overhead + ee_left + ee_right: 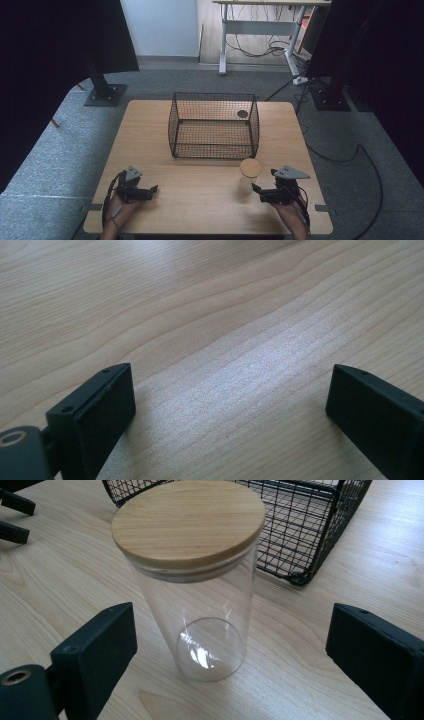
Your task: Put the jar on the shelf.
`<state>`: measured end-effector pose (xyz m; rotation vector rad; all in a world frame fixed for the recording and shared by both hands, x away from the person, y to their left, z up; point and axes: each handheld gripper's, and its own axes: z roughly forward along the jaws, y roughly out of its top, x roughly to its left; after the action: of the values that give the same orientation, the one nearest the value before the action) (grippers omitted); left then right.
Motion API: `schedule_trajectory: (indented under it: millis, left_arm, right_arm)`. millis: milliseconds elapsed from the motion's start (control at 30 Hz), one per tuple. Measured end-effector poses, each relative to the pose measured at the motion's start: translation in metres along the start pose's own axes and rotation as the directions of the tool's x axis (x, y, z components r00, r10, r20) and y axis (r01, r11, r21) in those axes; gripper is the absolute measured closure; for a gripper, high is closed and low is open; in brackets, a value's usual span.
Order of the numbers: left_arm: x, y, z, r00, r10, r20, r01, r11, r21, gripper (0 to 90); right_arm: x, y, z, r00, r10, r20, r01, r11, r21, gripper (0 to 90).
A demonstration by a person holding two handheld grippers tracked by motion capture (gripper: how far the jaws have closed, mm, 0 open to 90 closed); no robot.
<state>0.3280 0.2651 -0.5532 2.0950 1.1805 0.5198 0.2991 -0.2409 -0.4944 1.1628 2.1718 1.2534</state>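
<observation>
Right gripper (257, 190) sitting at jar's 4 o'clock, jaws standing wide apart, nothing pinched yet: likely lining up to straddle glass jar (248, 176). Jar standing upright on table (200, 200), just off wire basket (214, 125) near-right corner (probable drop target). Left gripper (152, 189) idling at 8 o'clock, jaws apart. Right gripper view revealing jar (200, 590) being empty, wooden lid (189, 522) seated; high view giving layout.
</observation>
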Motion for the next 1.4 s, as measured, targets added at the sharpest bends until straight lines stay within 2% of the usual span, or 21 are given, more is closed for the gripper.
schedule_trajectory:
  millis: [833,1400]
  left_arm:
    - [0.0,0.0,0.0,1.0,0.0,0.0,0.0,1.0,0.0,5.5]
    - [0.0,0.0,0.0,1.0,0.0,0.0,0.0,1.0,0.0,5.5]
  right_arm:
    - [0.009,0.008,0.03,0.9991,-0.029,-0.03,0.029,0.999,0.019,8.2]
    - [0.012,0.005,0.047,0.999,-0.027,-0.036,0.029,0.999,0.032,16.3]
